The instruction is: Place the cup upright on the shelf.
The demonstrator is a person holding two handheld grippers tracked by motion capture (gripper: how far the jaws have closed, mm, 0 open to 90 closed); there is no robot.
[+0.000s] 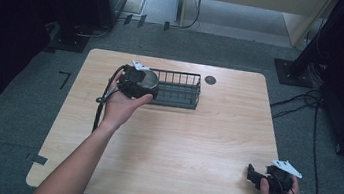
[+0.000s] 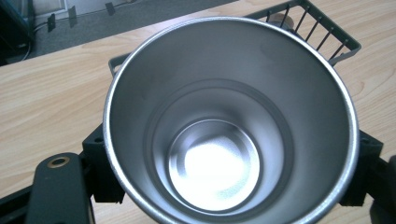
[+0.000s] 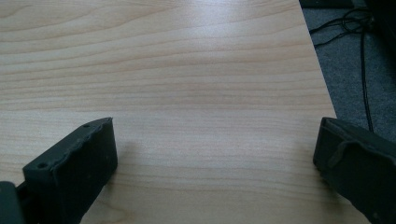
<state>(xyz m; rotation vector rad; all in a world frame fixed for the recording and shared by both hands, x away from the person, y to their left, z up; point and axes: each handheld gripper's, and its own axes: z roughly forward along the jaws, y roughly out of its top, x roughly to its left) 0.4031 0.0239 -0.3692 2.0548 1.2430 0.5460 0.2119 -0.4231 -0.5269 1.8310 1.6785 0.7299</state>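
A shiny steel cup [image 2: 219, 140] sits between the two black jaws of my left gripper [image 2: 232, 173], which is shut on its sides. The cup's mouth faces the camera and it has nothing inside. In the high view the left gripper [image 1: 135, 83] holds the steel cup [image 1: 150, 78] at the left end of a dark wire basket [image 1: 181, 90] at the back of the table. Just behind the cup lies the basket's rim [image 2: 327, 32]. My right gripper [image 1: 252, 174] hovers low over the front right corner of the table, and in its own view the gripper [image 3: 219, 149] is open, jaws wide apart over bare wood.
The light wooden table [image 1: 179, 143] has a dark round cable hole [image 1: 210, 80] just behind the basket. The table's right edge [image 3: 322, 79] runs close to the right gripper. Cables [image 1: 310, 102] lie on the grey carpet to the right.
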